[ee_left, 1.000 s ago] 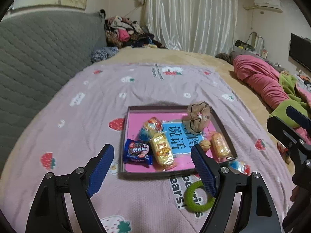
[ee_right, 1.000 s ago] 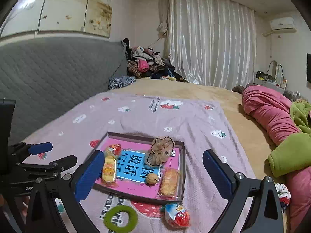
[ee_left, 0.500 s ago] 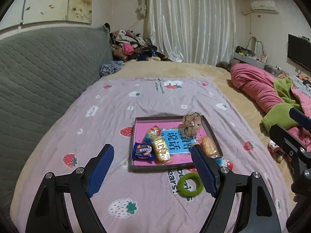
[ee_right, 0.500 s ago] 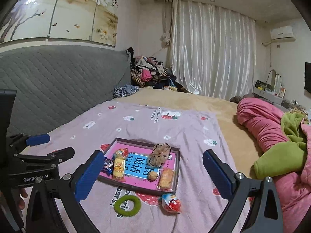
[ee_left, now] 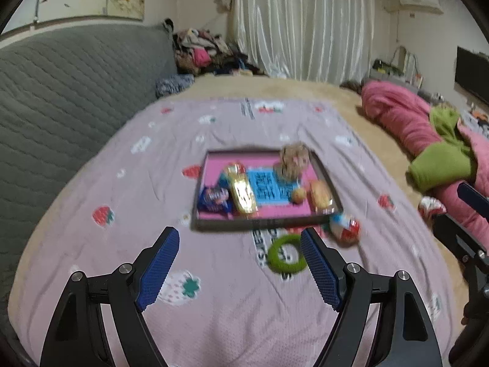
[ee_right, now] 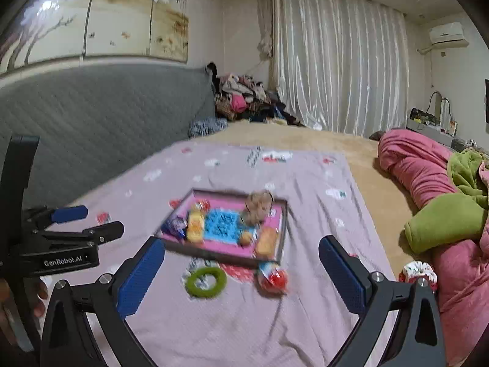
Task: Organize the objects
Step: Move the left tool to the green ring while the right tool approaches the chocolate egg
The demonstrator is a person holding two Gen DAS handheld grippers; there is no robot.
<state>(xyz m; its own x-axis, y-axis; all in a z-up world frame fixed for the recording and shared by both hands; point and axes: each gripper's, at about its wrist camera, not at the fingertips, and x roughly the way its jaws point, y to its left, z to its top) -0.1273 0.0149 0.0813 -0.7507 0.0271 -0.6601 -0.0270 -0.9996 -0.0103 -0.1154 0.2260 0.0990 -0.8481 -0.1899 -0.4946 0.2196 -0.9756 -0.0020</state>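
Observation:
A dark-rimmed pink tray lies on the lilac strawberry bedspread. It holds a blue snack pack, a yellow snack pack, a brown scrunchie, a small round nut and an orange bun pack. In front of the tray lie a green ring and a red-white egg toy. My left gripper and right gripper are both open, empty, and hover short of the tray.
A grey quilted headboard runs along the left. A pink quilt and green blanket are heaped at the right. A red-white scrunchie lies by the quilt. Clothes are piled at the far end near the curtain.
Both grippers pulled back and up from the tray, then came closer again; the tray looks larger than half a second ago. Both stay open. The objects have not moved.

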